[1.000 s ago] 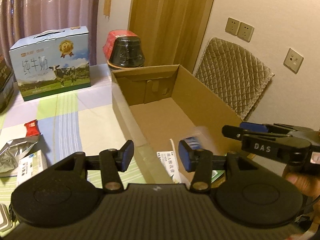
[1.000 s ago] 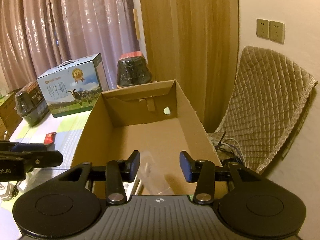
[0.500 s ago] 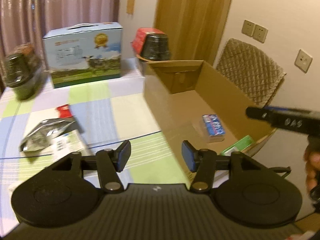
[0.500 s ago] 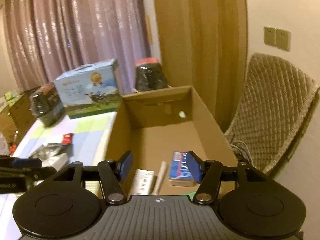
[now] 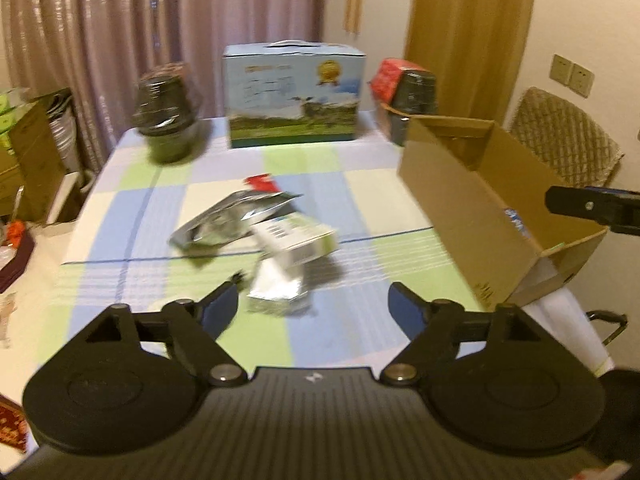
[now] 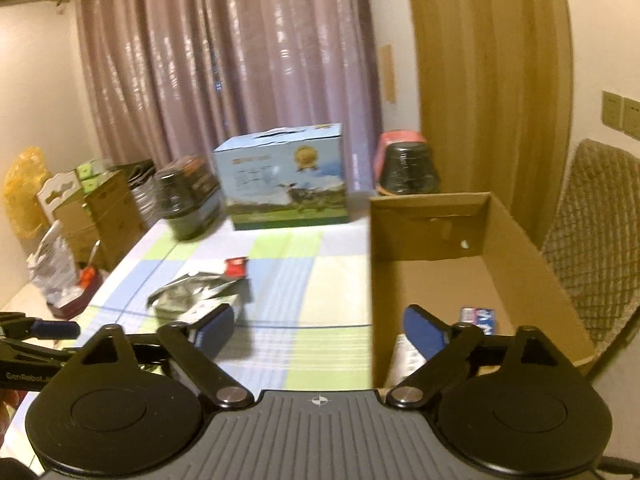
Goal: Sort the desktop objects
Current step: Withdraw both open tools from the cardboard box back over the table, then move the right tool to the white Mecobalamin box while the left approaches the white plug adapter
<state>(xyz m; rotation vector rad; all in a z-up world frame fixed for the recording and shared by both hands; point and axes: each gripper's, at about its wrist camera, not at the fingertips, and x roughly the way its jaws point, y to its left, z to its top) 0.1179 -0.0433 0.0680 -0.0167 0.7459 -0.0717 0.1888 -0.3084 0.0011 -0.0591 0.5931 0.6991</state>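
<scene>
Tongs first: seen from the left wrist, the left gripper (image 5: 314,302) has just been opening and now stands wide with nothing between its pads, hanging over the near edge of the desk (image 5: 352,184). Ahead of it, about mid-desk, the leftovers lie in a loose heap: a crumpled foil bag (image 5: 228,220), a white-and-green carton (image 5: 296,238) resting partly on it, a smaller foil pack (image 5: 276,290) nearest the tongs, and a red packet (image 5: 262,182) just behind. The box (image 5: 472,216) sits along the right edge, the other tool poking in over its near corner. From the right wrist, the right gripper (image 6: 318,330) has likewise just spread wide and is empty, straddling the box's (image 6: 436,224) left wall. Inside, near its front, lie a blue pack (image 6: 478,316) and a white item (image 6: 408,354) I cannot read. So some things look sorted already, while I'd judge the heap is what remains. Everything is motion-blurred, so the labels stay illegible.
</scene>
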